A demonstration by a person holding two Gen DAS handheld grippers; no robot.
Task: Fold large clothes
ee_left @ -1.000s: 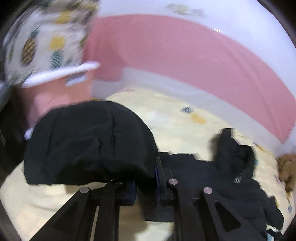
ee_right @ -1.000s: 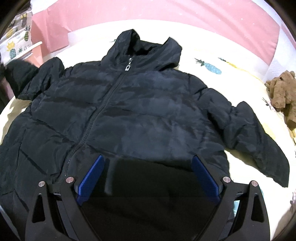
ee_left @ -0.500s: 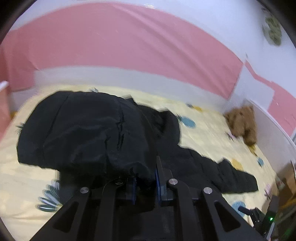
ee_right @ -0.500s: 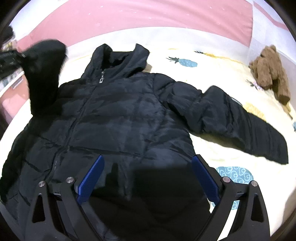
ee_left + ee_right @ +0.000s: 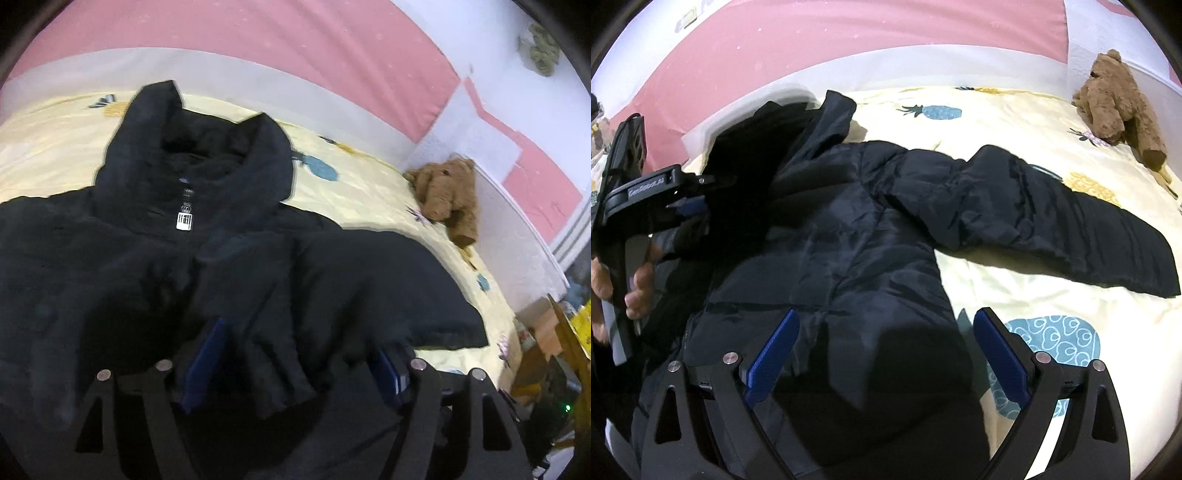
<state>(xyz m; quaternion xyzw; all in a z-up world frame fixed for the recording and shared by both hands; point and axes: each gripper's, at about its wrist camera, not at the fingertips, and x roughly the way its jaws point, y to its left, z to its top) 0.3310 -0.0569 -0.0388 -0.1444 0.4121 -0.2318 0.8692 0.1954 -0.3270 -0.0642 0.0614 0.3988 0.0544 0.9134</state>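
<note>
1. The black jacket [image 5: 849, 236] was spread on the bed [image 5: 1015, 280], its unfolded sleeve [image 5: 1071, 221] stretched rightward, nearer the right gripper [image 5: 882, 354].
2. The right gripper was held open, empty.
3. The left gripper [image 5: 299, 362] had just been opening, the other sleeve loose between its jaws.
4. No containers were seen.

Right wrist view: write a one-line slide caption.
Open right claw hovers over a black jacket on a bed, teddy bear behind.

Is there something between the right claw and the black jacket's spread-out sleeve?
Nothing visible. The right claw hangs open above the jacket; the sleeve lies flat on the bedsheet, and the teddy bear sits beyond it.
</note>
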